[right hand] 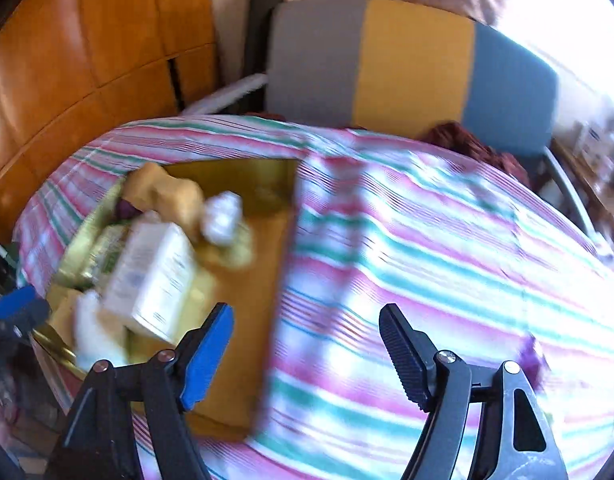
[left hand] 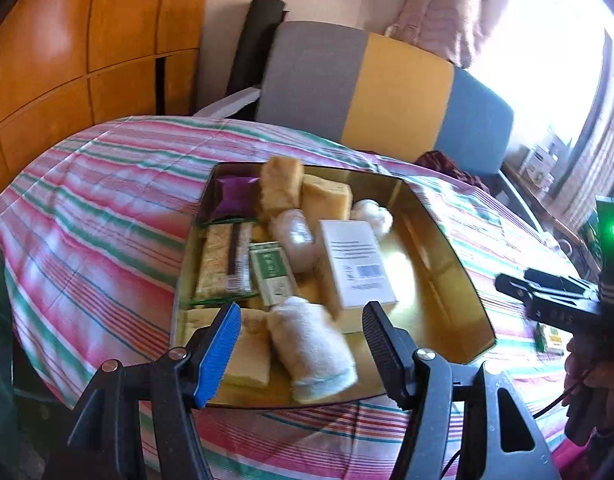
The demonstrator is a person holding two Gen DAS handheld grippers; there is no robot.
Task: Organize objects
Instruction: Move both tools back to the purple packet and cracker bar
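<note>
A gold tray (left hand: 447, 240) sits on the striped cloth, holding a white box (left hand: 357, 264), a small green box (left hand: 273, 272), a rolled white towel (left hand: 311, 348), yellow sponges (left hand: 279, 188), a purple packet (left hand: 231, 196) and wrapped bars. My left gripper (left hand: 303, 316) is open over the tray's near edge, above the towel and holding nothing. In the blurred right wrist view, my right gripper (right hand: 307, 316) is open and empty, straddling the right rim of the tray (right hand: 243, 300), with the white box (right hand: 155, 280) to its left. It also shows at the right of the left wrist view.
A small green packet (left hand: 551, 338) lies on the striped cloth (left hand: 87, 200) right of the tray, and something purple (right hand: 533, 356) lies by my right finger. A grey, yellow and blue chair back (left hand: 387, 88) stands behind the table. Wooden cabinets (left hand: 67, 60) fill the left.
</note>
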